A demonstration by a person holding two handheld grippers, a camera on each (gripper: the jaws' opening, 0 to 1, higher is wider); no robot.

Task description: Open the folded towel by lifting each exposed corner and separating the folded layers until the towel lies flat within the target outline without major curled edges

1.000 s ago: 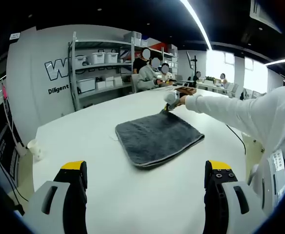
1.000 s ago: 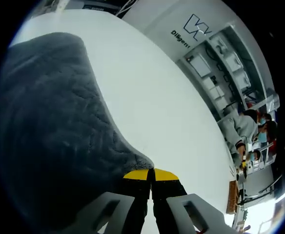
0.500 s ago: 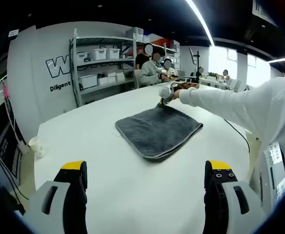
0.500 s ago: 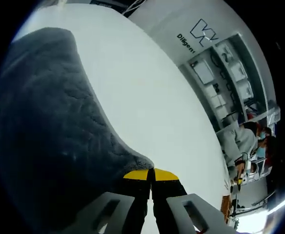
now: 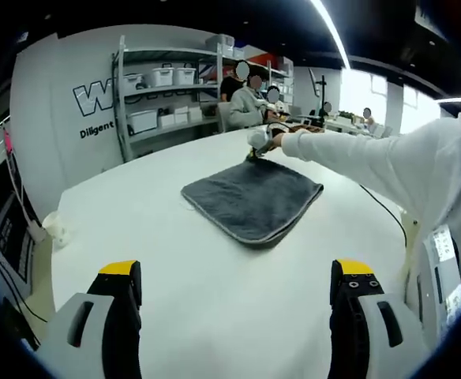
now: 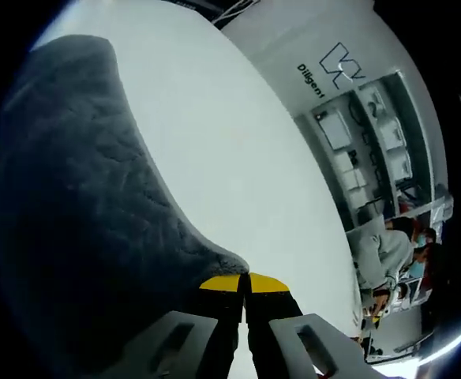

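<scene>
Left gripper view has our left gripper [image 5: 234, 296] nearest, at six o'clock, its yellow-tipped jaws spread wide with nothing between them, held off the white table [image 5: 159, 260]. Beyond it at twelve o'clock the grey towel [image 5: 252, 197] lies folded on the table. At its far corner, toward one o'clock, our right gripper [image 5: 257, 149] reaches in on a white sleeve [image 5: 357, 162]. Right gripper view shows those jaws clamped together on the towel's corner [image 6: 215, 260].
</scene>
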